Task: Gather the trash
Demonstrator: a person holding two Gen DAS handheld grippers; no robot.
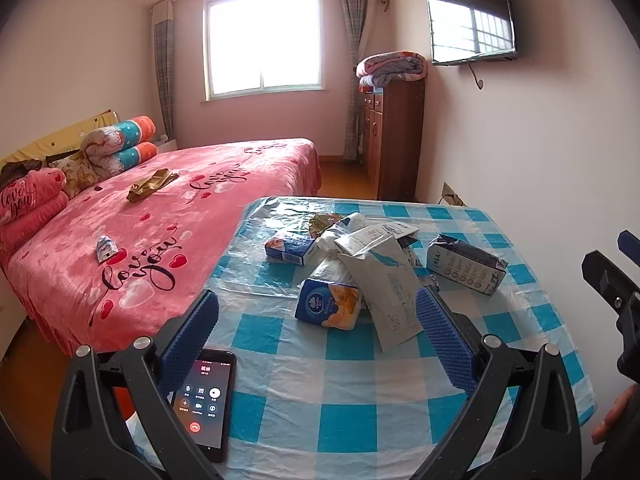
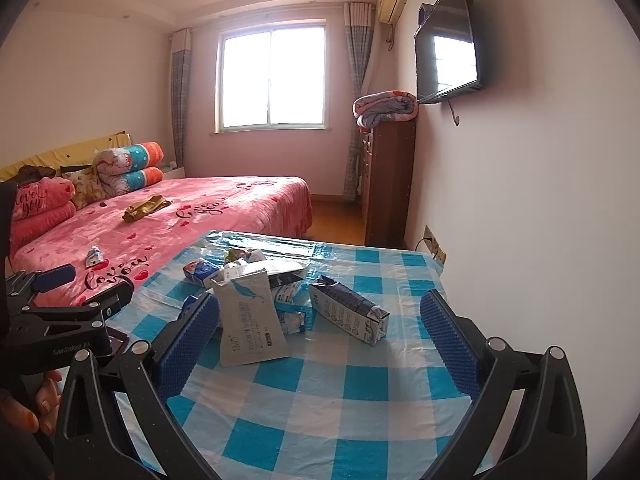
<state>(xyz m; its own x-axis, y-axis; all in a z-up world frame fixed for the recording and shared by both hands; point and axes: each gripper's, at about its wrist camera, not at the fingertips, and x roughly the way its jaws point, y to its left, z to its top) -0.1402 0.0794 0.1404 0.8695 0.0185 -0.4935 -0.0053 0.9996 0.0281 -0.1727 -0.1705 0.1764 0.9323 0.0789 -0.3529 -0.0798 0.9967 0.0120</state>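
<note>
- Left gripper: jaws spread wide, holding nothing, low over the near part of the table.
- Right gripper: jaws likewise spread and empty, hovering just right of the left one.
- Phone: lit with a call screen, lying at the table's near-left corner, partly under the left gripper's finger. Not trash; judged risk that a sweep of that finger nudges it off the edge.
- Table: blue-and-white check cloth under a clear plastic sheet; near half bare, giving open room to approach. Right edge runs close to the wall; left edge is near the bed.
- Trash pile: mid-table, between and beyond the fingers. Includes a grey mailer bag, a blue tissue pack, and a second pack behind.
- Dark carton: lying on its side, just right of the pile.
- Judged risks: overlapped pieces may drag neighbours towards an edge; the slick sheet may let flat items slide instead of lifting.
- Bed: further litter, a small wrapper and a gold crumpled piece, well apart from the table.
</note>
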